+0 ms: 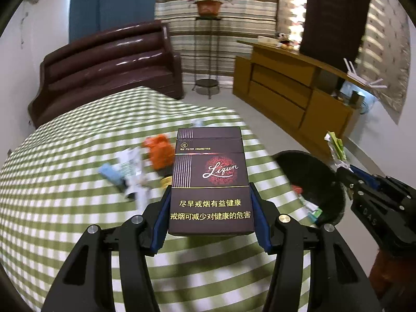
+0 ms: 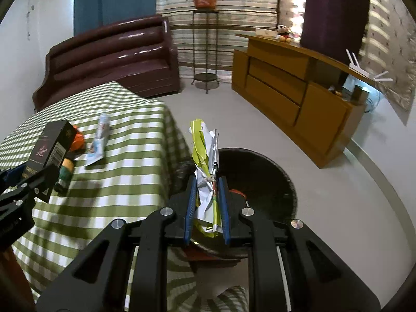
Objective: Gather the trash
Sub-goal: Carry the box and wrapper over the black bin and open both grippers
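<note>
Carrying two pieces toward black bin (image 2: 262, 171) on floor beside checked table (image 1: 65, 156); left gripper (image 1: 210, 208) clamped on cigarette pack (image 1: 209, 179) above table; right gripper (image 2: 206, 202) pinching crumpled wrapper (image 2: 205, 161) over bin; next: release wrapper first, then bring pack across rim.

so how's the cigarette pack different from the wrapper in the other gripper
The cigarette pack is a rigid dark maroon box with crisp edges; the wrapper is crumpled, limp, yellow-green and white. The pack holds the left gripper about half open; the wrapper leaves the right gripper nearly shut. Both stand upright, clamped between blue pads.
</note>
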A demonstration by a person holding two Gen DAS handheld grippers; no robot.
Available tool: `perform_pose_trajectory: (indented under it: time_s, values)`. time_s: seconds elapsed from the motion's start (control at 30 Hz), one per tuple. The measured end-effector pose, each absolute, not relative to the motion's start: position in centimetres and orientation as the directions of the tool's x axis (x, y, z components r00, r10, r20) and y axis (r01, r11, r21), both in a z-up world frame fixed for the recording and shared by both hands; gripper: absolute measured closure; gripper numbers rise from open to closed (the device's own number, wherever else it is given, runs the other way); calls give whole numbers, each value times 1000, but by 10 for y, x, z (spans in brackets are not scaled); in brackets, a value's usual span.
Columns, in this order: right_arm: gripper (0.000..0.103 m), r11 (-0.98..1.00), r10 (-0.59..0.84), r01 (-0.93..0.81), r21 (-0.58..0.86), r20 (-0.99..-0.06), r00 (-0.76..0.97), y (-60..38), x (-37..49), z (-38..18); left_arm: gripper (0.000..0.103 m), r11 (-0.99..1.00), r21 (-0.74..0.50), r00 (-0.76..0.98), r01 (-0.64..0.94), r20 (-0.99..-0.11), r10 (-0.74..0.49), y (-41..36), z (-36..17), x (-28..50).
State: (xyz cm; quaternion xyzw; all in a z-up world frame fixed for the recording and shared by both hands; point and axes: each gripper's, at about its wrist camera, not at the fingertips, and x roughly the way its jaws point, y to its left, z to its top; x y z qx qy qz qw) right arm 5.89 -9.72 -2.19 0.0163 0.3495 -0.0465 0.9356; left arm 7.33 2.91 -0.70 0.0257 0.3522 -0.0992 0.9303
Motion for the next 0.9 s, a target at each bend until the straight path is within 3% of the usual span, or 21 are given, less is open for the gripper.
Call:
perform_pose_trajectory:
  time_s: [0.9]
  values:
    - [86,977,-117,205,55,-666,737,-166,68,-34,49,945,37,698,325,-683,-214,-74,-28,108]
